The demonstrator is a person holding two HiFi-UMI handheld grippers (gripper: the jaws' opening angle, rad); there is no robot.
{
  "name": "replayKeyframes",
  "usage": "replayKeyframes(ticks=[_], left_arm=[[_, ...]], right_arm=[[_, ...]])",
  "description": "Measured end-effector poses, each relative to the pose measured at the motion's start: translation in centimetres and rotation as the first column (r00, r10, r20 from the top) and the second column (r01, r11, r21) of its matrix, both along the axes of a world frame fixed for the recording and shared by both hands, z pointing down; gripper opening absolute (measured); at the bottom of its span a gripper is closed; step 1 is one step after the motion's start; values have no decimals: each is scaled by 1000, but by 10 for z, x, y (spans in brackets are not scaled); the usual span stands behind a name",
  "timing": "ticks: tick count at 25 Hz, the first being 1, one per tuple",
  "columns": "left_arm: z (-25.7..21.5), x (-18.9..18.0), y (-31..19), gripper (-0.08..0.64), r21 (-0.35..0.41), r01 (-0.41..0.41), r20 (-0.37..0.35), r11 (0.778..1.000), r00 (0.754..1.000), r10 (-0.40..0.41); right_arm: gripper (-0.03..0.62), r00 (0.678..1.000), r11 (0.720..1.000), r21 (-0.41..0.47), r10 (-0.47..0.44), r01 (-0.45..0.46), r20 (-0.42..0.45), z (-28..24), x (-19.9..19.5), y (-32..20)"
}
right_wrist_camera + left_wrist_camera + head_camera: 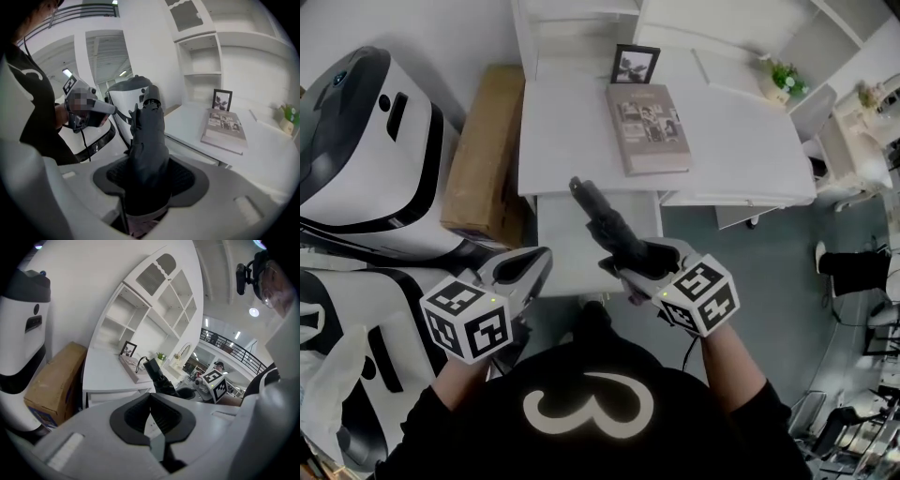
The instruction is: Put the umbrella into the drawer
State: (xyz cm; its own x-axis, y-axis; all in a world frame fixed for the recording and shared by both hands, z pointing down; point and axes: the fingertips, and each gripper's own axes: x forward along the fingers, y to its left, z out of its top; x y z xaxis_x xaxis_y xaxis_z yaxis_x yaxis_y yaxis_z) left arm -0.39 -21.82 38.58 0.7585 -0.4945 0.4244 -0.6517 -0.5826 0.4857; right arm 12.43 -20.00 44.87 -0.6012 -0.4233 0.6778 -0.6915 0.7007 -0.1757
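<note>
A black folded umbrella (607,223) sticks out forward from my right gripper (639,261), whose jaws are shut on its thick end. In the right gripper view the umbrella (148,140) fills the gap between the pads of the right gripper (150,183). It hangs above the white drawer (567,253), which is pulled out from the desk's front edge. My left gripper (528,269) is at the drawer's left side, and its pads (151,414) meet with nothing between them. The umbrella (157,374) also shows in the left gripper view.
On the white desk (741,141) lie a book (647,127) and a photo frame (635,64), with a small plant (784,79) at the far right. A cardboard box (487,155) and a large white machine (366,150) stand left of the desk.
</note>
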Motion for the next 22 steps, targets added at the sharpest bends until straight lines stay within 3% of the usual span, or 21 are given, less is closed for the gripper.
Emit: replayKeyframes(ticks=[5,10,16,22], left_arm=[[10,-3,-21,9,-28,35,5,999,999,-35],[22,-12,-39,9,-49,72,11,996,997,-71],[35,-27,-56,9,-81,120,26,989,993,-118],[48,-47,-70,9,-106,168,45,980,985,-164]], right_arm=[[221,986,996,-27,-93,90,-140,34,1,-22],[221,963,982,-99,-180,163,-201,73,-7,-37],[221,910,948,-178,-305,263,-281,119,-14,-48],[221,864,922,-233,-375,309,-337,157,-16,-64]])
